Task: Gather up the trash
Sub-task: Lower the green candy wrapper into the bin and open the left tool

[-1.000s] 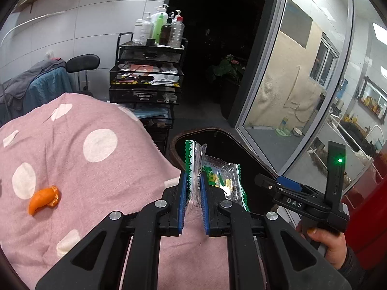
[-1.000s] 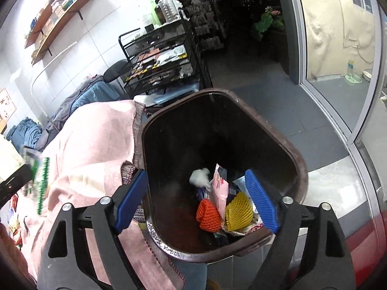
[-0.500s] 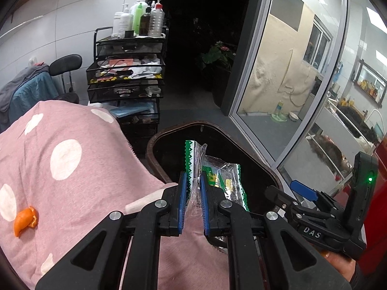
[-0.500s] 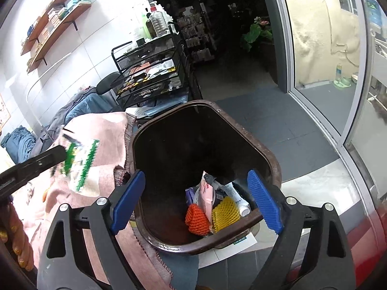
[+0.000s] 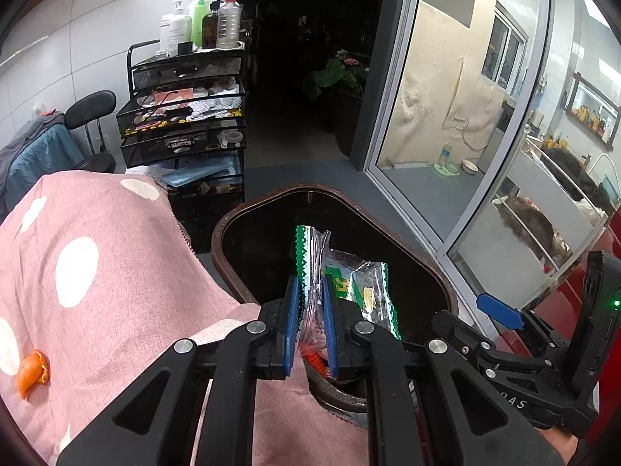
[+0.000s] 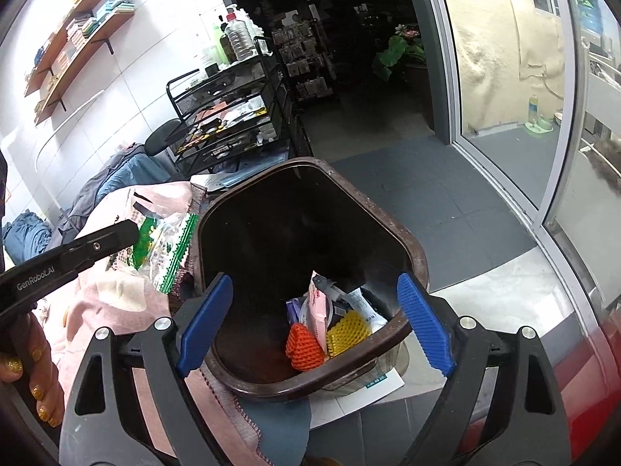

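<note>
One wrapper (image 5: pixel 341 272) clamped in left tool (image 5: pixel 310 324), long axis upright over bin (image 5: pixel 240 217); right tool (image 6: pixel 314 322) spread wide

Bright, even indoor light on white tiled wall (image 6: pixel 128 89); pitch-dark open doorway (image 5: pixel 302 58) behind. Pale reflections across tall glass sliding door (image 5: pixel 485 124). Strong fisheye bending, black vignette corners. Mostly sharp focus.

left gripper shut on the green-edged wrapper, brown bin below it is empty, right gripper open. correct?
Not quite: the brown bin is not empty. The right wrist view shows trash at its bottom, including an orange foam net and a yellow foam net. The rest holds: left gripper shut on the green-edged wrapper, right gripper open.
</note>
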`<move>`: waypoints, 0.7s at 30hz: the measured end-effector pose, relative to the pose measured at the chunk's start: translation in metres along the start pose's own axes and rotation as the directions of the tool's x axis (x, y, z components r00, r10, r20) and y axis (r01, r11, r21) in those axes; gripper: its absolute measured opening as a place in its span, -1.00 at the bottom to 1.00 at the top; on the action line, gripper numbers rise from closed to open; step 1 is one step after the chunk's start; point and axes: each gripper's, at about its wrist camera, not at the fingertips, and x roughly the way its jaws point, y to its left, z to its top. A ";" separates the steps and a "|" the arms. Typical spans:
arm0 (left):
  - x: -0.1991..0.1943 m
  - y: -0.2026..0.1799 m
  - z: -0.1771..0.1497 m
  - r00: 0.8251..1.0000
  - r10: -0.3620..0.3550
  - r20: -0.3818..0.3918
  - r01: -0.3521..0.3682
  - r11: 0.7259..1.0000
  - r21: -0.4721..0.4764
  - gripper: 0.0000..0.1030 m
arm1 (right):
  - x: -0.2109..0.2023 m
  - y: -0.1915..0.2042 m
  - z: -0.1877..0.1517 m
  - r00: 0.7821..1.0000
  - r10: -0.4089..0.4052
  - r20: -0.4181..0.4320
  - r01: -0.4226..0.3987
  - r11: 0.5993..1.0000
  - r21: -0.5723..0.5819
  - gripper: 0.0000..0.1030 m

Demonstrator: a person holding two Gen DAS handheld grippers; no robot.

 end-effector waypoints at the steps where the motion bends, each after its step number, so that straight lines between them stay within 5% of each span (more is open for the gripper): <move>1: 0.000 0.000 0.000 1.000 0.000 0.000 0.000 1.000 -0.002 -0.66 | 0.000 0.000 0.000 1.000 -0.001 0.000 0.001 1.000 0.002 0.69; 3: 0.000 0.001 -0.001 1.000 0.000 0.002 0.000 1.000 -0.002 -0.40 | 0.000 0.000 -0.001 1.000 -0.006 -0.001 0.006 1.000 0.004 0.72; 6: -0.005 0.000 -0.003 0.999 0.006 0.031 -0.006 1.000 0.004 0.50 | 0.000 0.000 -0.002 1.000 -0.005 -0.001 0.005 1.000 0.003 0.77; 9: -0.013 -0.002 -0.003 0.997 0.023 0.075 -0.025 1.000 0.018 0.87 | -0.001 0.000 -0.002 1.000 -0.004 0.001 0.004 1.000 0.000 0.82; 21: -0.060 0.002 -0.011 0.972 0.101 0.211 -0.114 0.992 0.048 0.89 | 0.001 0.011 -0.003 1.000 0.012 -0.002 -0.012 1.000 -0.017 0.85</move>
